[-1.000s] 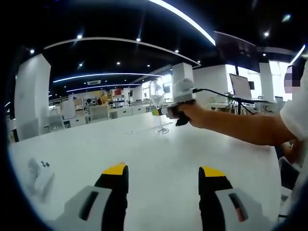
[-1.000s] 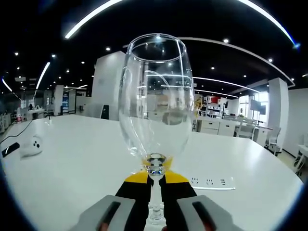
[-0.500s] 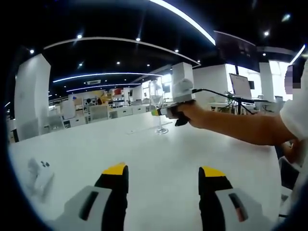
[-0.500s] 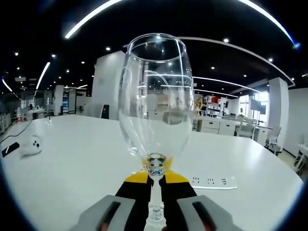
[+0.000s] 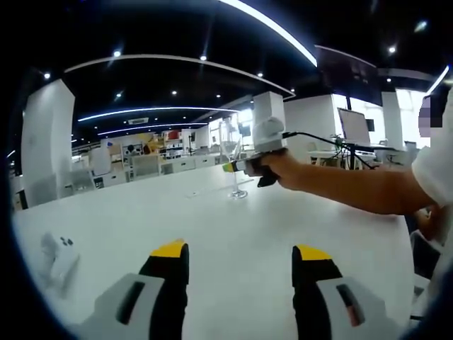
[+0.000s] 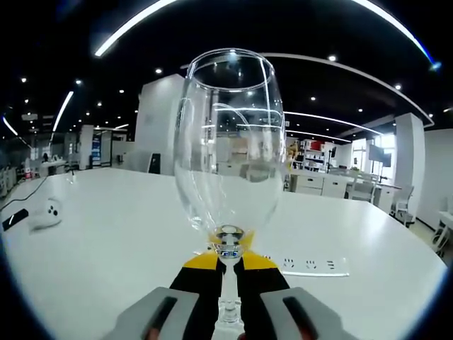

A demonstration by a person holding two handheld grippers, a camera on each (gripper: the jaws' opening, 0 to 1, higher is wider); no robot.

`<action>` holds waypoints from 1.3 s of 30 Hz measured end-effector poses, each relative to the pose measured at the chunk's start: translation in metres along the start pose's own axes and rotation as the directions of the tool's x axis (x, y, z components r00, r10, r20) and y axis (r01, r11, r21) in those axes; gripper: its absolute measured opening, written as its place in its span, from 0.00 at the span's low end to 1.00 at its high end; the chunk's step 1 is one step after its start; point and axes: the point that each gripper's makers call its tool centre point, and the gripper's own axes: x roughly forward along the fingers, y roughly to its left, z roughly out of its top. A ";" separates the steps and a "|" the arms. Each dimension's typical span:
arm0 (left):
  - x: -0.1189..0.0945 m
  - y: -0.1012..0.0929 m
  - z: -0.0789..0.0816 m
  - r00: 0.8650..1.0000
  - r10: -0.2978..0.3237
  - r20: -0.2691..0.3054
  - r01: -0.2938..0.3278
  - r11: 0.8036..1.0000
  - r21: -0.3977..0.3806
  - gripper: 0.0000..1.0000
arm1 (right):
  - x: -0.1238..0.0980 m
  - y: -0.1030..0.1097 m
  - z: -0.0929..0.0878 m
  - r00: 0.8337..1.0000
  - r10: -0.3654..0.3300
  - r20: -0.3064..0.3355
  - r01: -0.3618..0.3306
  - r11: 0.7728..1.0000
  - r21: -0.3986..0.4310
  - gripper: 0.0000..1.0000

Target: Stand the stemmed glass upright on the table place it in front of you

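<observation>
Clear stemmed glass [image 6: 228, 149] (upright) clamped by stem in right claw [image 6: 228, 273].

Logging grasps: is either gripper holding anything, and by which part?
Right gripper holds the upright glass by its stem, foot on the table. Left gripper is open, empty.

**Background items, non-task**

White game controller [image 6: 47, 213] lies on the white table [image 6: 113, 248], a black cable [image 6: 21, 193] beyond it. A strip of power sockets [image 6: 308, 267] is set in the tabletop. White pillar [image 5: 47, 142] and shelving [image 5: 170, 150] stand behind. Ceiling light strips [image 5: 269, 28] overhead.
</observation>
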 end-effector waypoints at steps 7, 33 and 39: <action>0.000 0.000 0.000 1.000 0.000 0.001 0.000 1.000 -0.001 0.59 | 0.001 0.000 -0.003 1.000 0.000 -0.007 0.000 1.000 0.002 0.12; 0.001 0.002 0.002 1.000 0.001 0.010 -0.001 1.000 -0.004 0.59 | 0.002 0.000 -0.005 1.000 -0.007 0.005 0.007 1.000 0.016 0.12; 0.001 0.002 0.003 1.000 0.003 0.010 -0.003 1.000 -0.005 0.59 | 0.002 0.000 -0.004 1.000 -0.007 0.008 0.007 1.000 0.013 0.13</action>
